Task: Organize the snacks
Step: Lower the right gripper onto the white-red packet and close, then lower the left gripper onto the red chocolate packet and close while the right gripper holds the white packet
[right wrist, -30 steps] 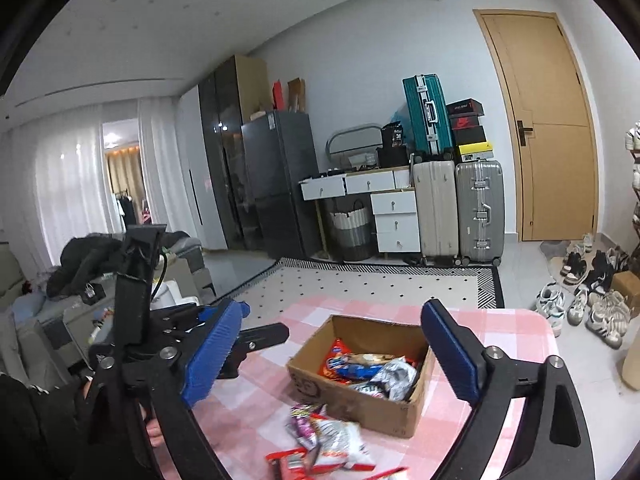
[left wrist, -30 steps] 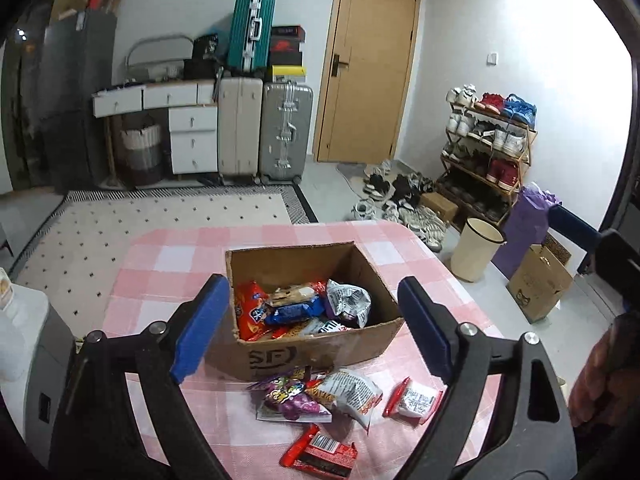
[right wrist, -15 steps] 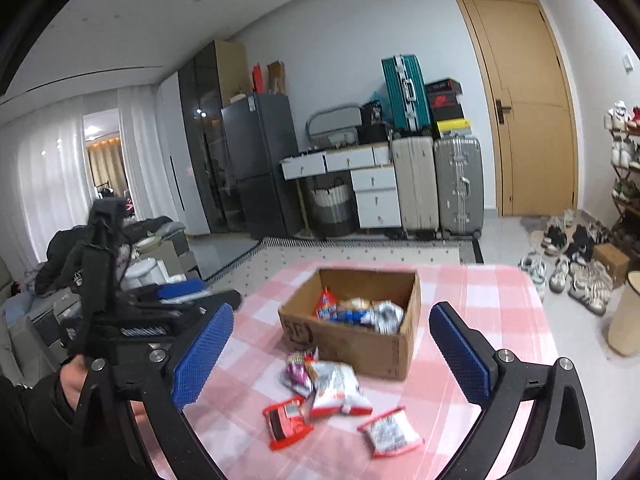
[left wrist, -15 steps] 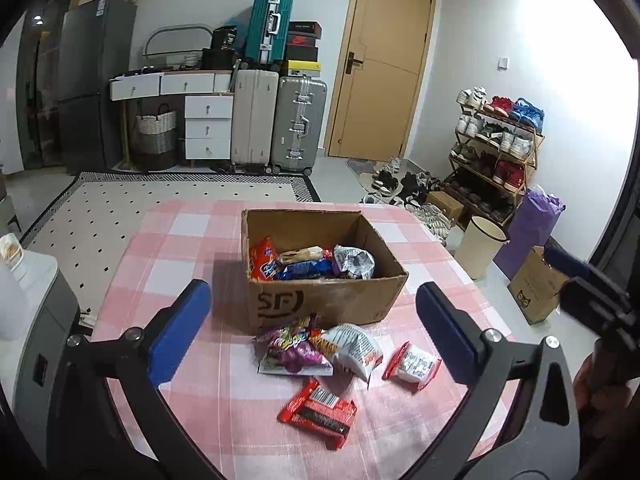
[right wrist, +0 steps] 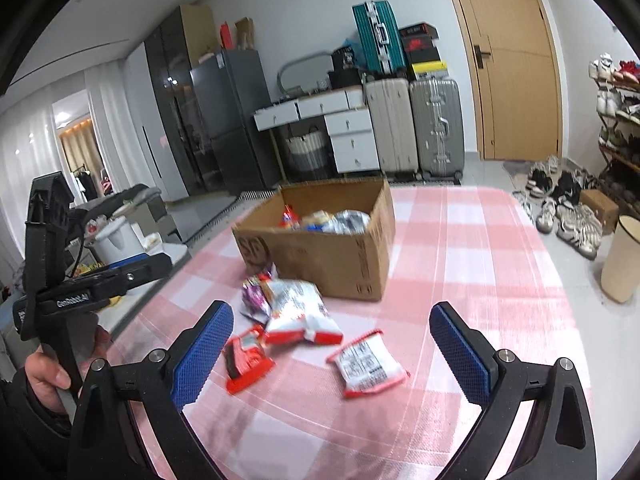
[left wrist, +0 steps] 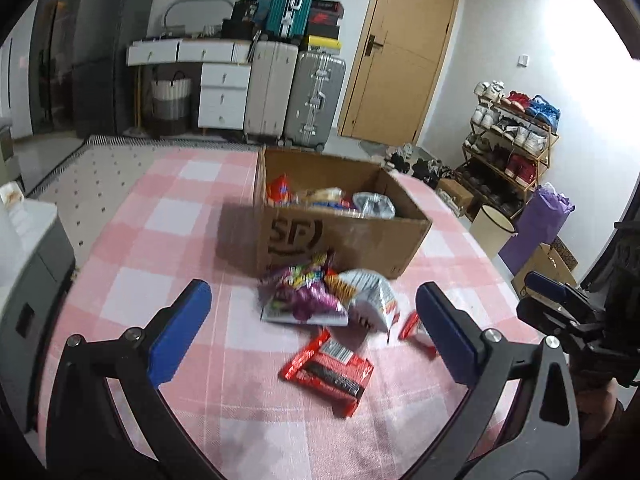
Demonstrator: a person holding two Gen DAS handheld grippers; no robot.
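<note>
An open cardboard box [left wrist: 340, 236] [right wrist: 332, 256] holding several snack packets stands on the pink checked table [left wrist: 160, 240] [right wrist: 480, 260]. Before it lie a purple packet [left wrist: 304, 300] [right wrist: 253, 300], a white-and-orange chip bag [left wrist: 372, 296] [right wrist: 296, 312], a dark red packet [left wrist: 328, 372] [right wrist: 246, 356] and a small red-and-white packet [left wrist: 410, 326] [right wrist: 366, 364]. My left gripper [left wrist: 312, 296] hangs open just above and short of the loose packets, nothing between its fingers. My right gripper [right wrist: 332, 312] is open too, over the same pile from the right side.
A grey cabinet [left wrist: 32, 272] stands off the table's left edge. A cream waste bin [left wrist: 492, 228] [right wrist: 624, 264], a purple bag [left wrist: 536, 224] and a shoe rack [left wrist: 512, 136] stand to the right. Suitcases [left wrist: 296, 92] and a door [left wrist: 400, 52] are behind.
Both grippers have sunk toward the table and tilted down, so the loose packets now sit between their fingers in view. The left jaws have spread wider.
</note>
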